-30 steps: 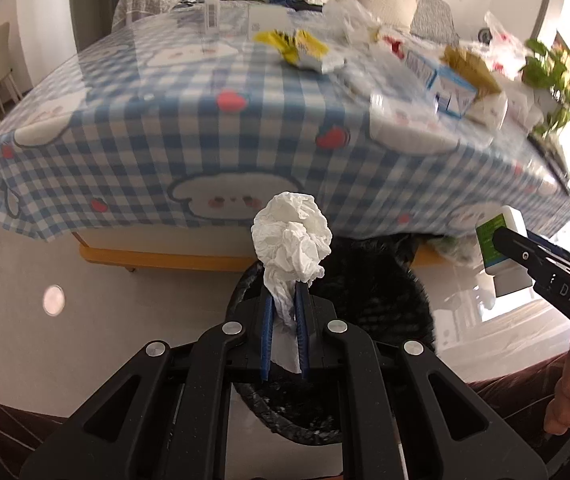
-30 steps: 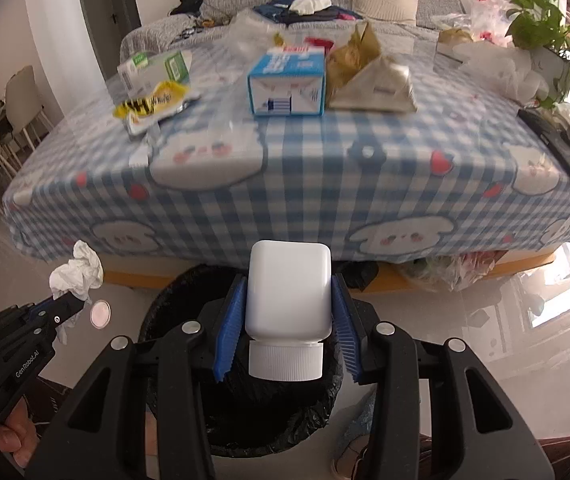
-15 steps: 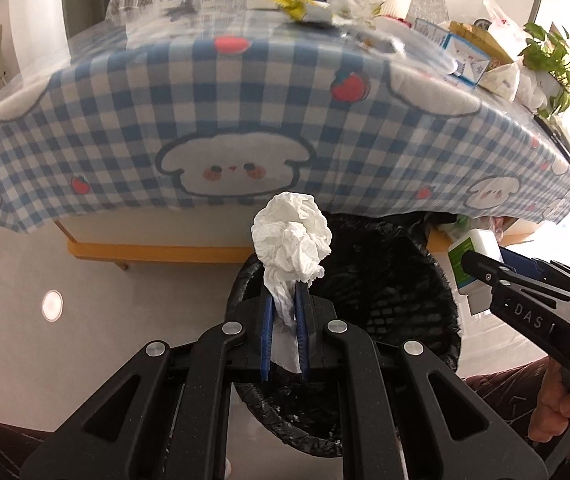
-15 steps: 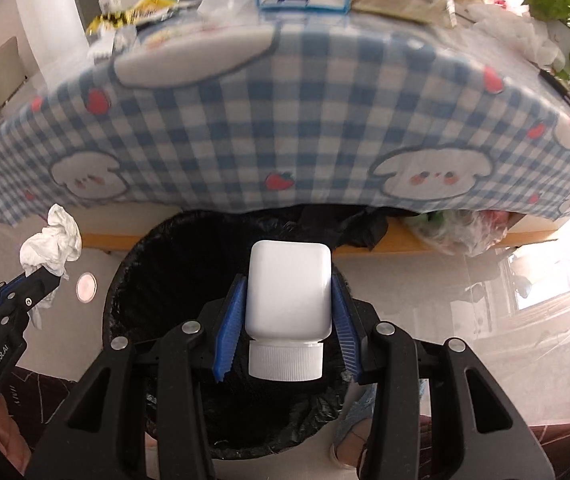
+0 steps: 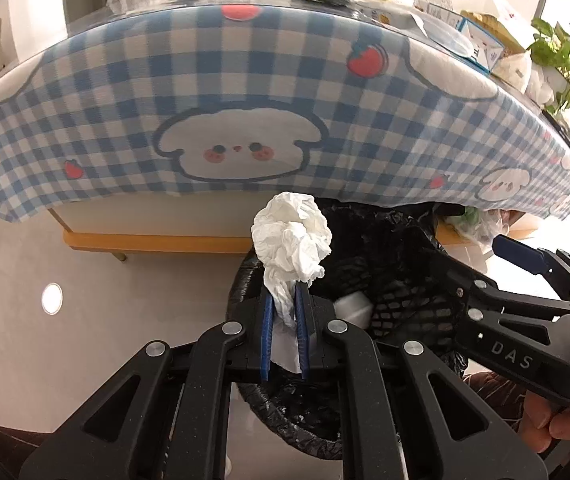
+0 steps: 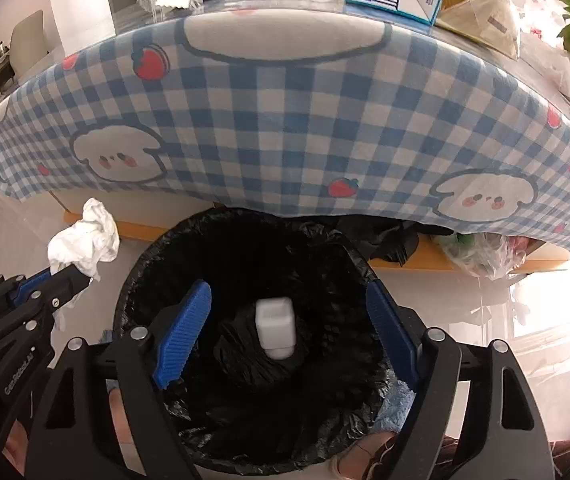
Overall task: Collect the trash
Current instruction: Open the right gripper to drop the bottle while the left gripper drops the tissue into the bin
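My right gripper [image 6: 287, 332] has just been opening and stands wide with nothing between its pads; the white bottle [image 6: 275, 330] lies below it inside the black-lined bin [image 6: 349, 264]. My left gripper [image 5: 285, 334] pinches the crumpled tissue [image 5: 291, 240] at the bin's near rim, the checked tablecloth [image 5: 245, 80] hanging beyond.

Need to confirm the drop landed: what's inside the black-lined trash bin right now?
In the trash bin, a white bottle lies on crumpled black liner, below the right gripper, whose jaws have just opened. The bin's bottom is dark and partly hidden by the gripper; nothing else is discernible.
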